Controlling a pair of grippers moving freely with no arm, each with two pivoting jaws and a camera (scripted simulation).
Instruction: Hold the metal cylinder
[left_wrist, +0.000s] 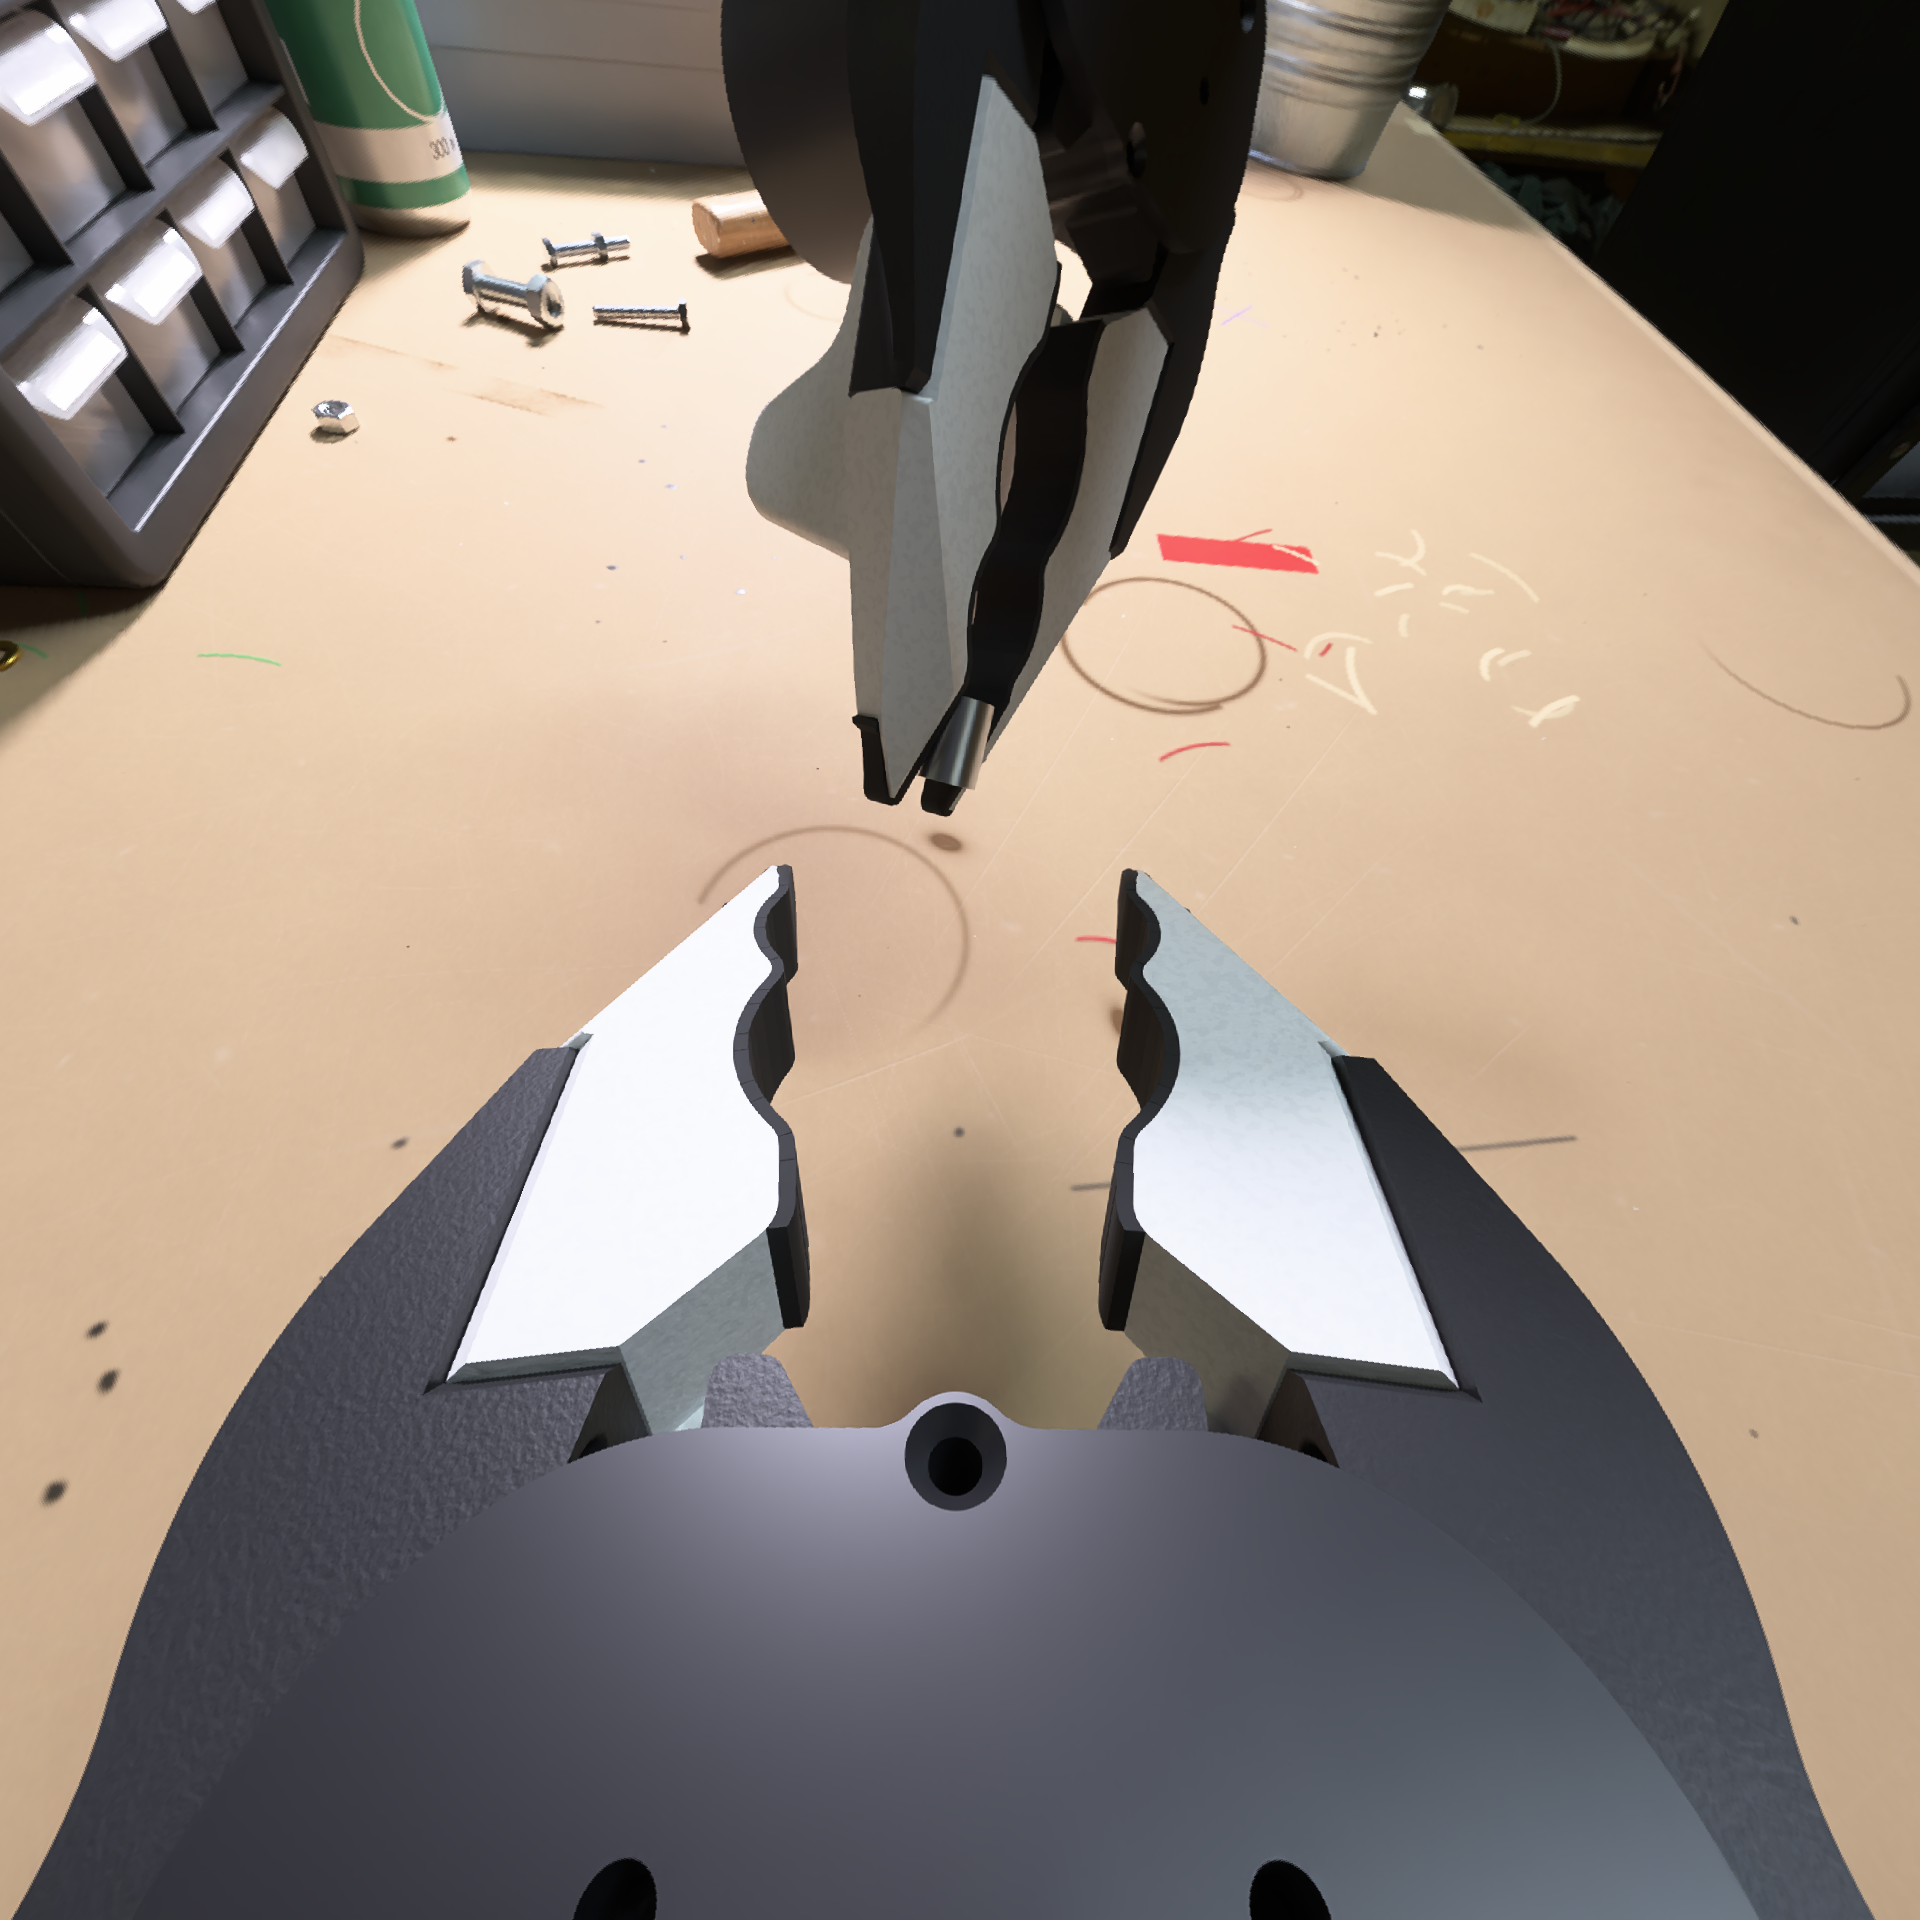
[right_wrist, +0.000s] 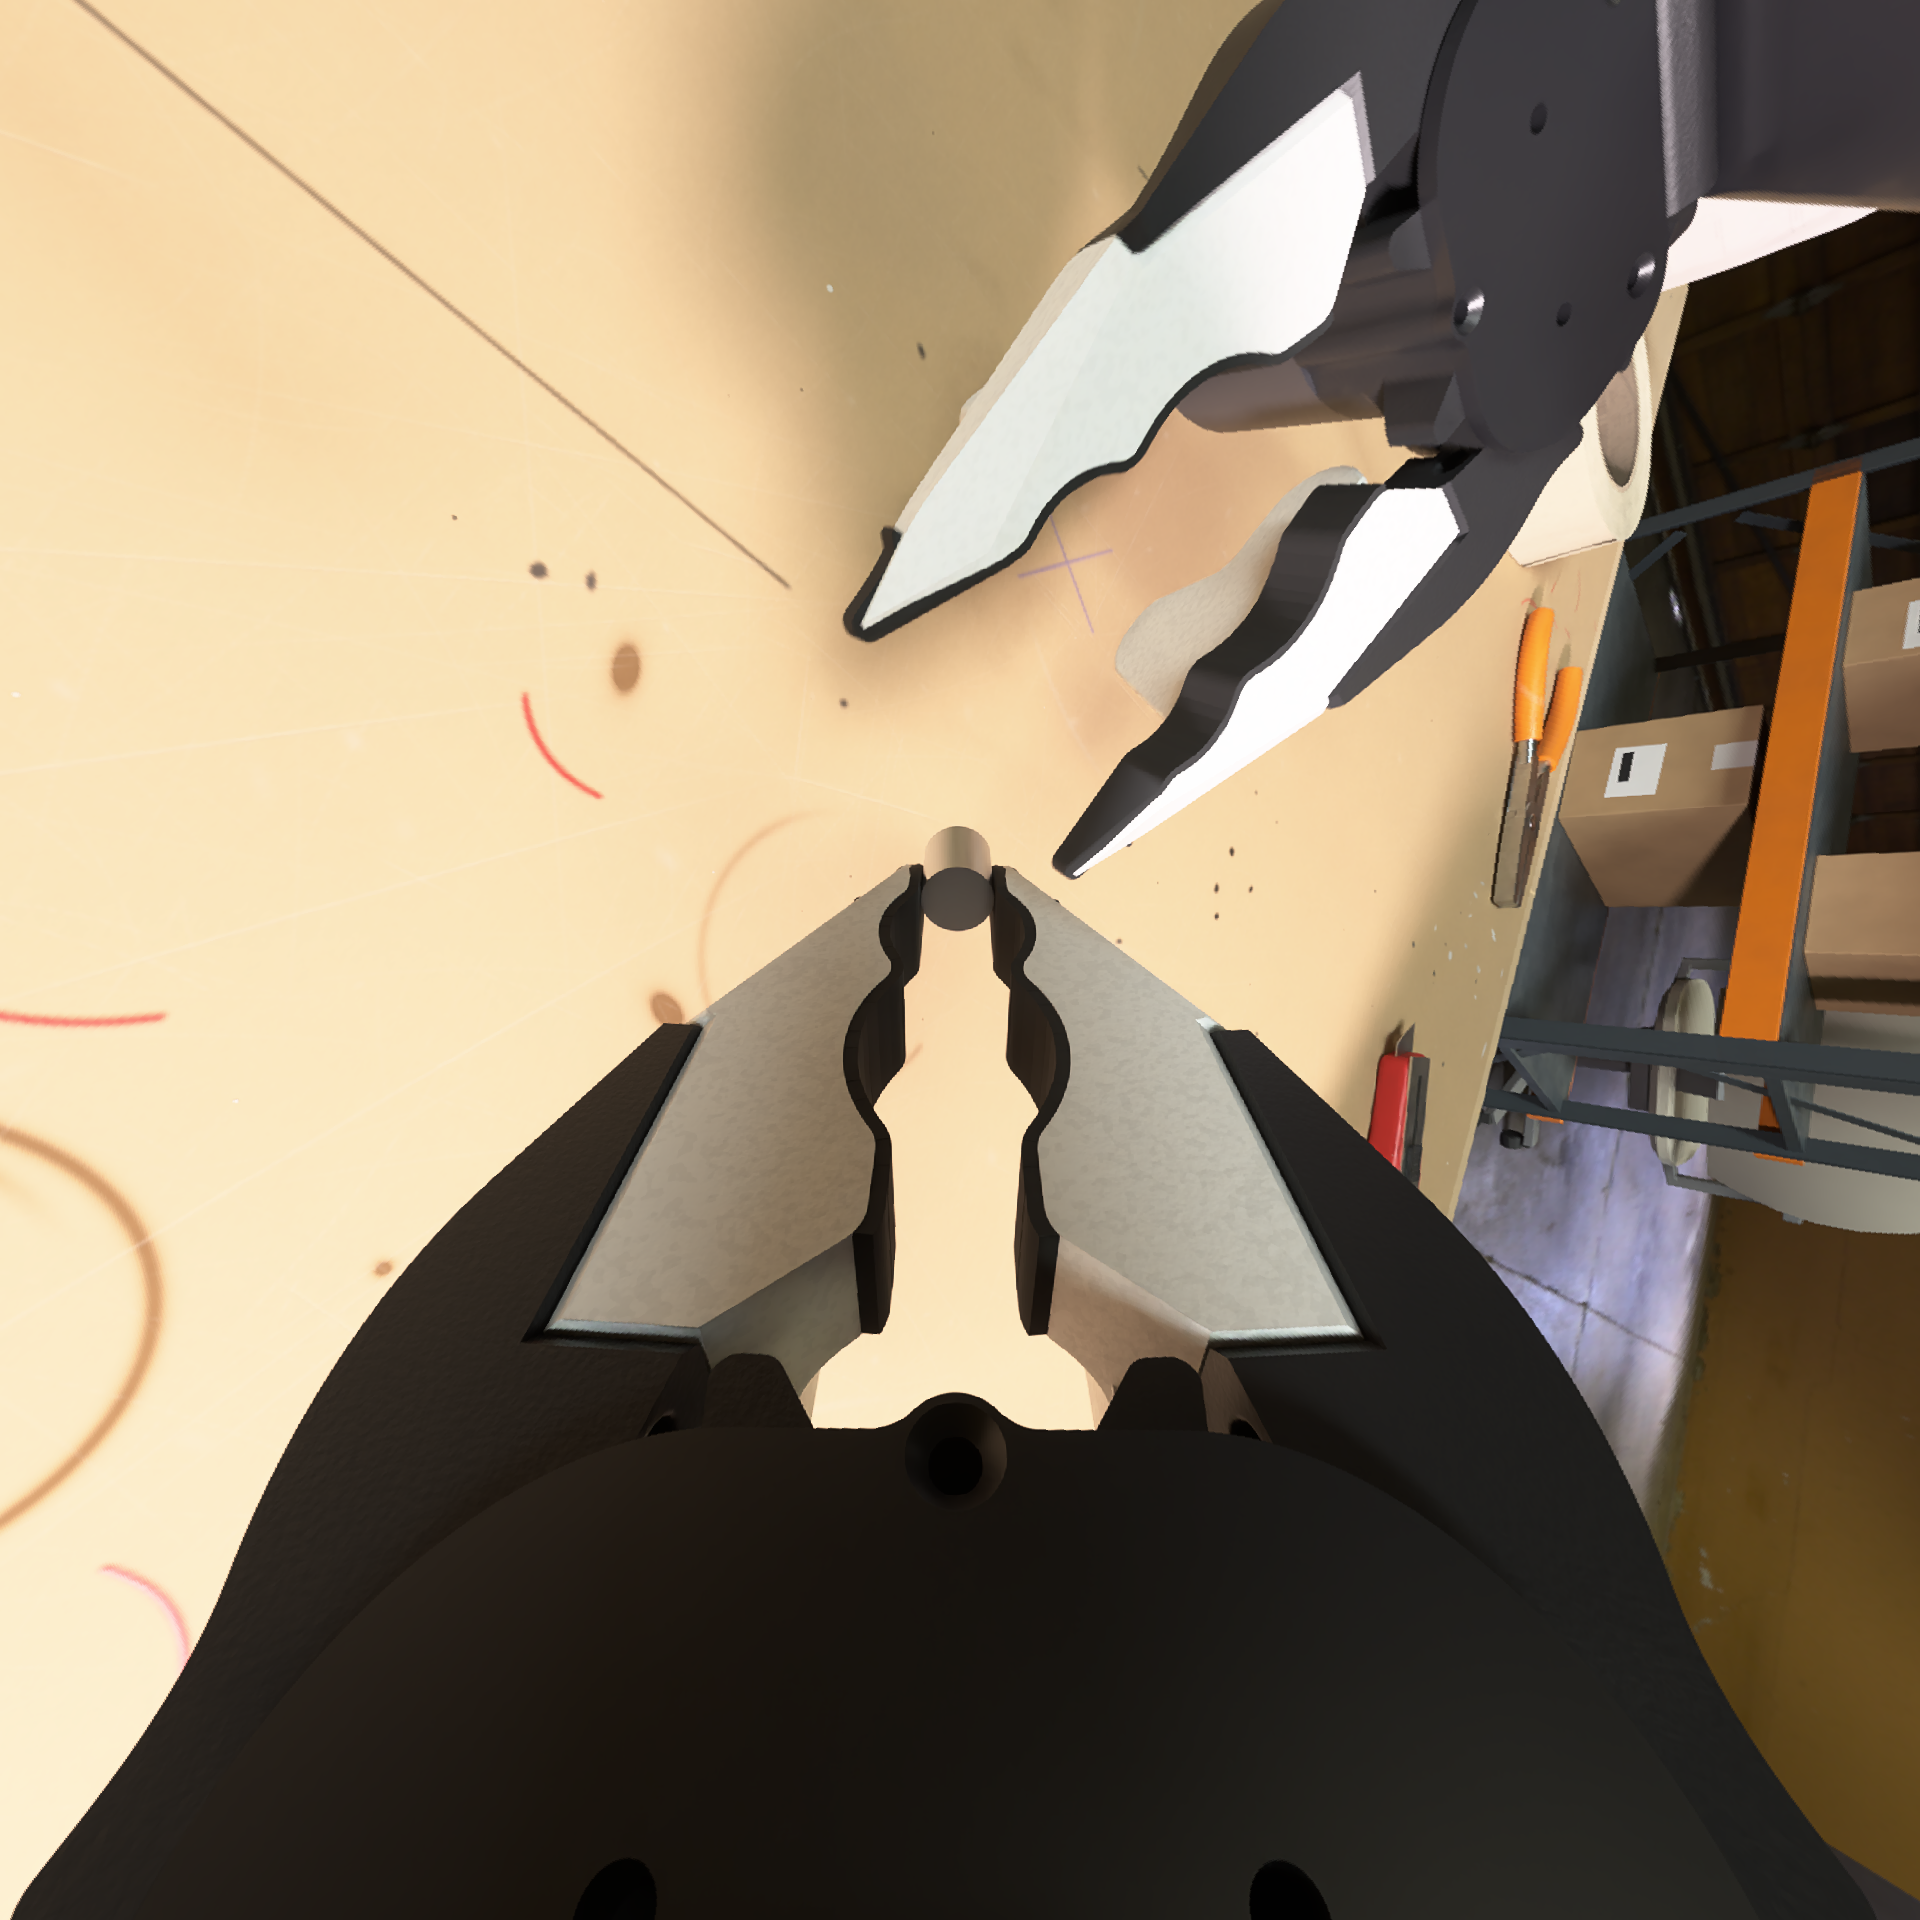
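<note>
Silvery and short, the metal cylinder (right_wrist: 957, 891) sits pinched at the very fingertips of the right gripper (right_wrist: 957, 883), jaws clamped on it above the tan scuffed workbench (left_wrist: 416, 831). Holding looks achieved already. The left gripper (left_wrist: 956, 883) hangs nearby, jaws apart and empty.

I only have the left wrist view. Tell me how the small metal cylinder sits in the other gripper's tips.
Observer: In the right wrist view the small metal cylinder is pinched at the very tips of the right gripper, its round end face toward the camera.
Operator: Report my own gripper from there.
Observer: The left gripper is open, and one fingertip hangs just beside the cylinder, apart from it.
Operator: Name anything at the bench edge.
Observer: Orange-handled pliers and a red utility knife lie there.
</note>
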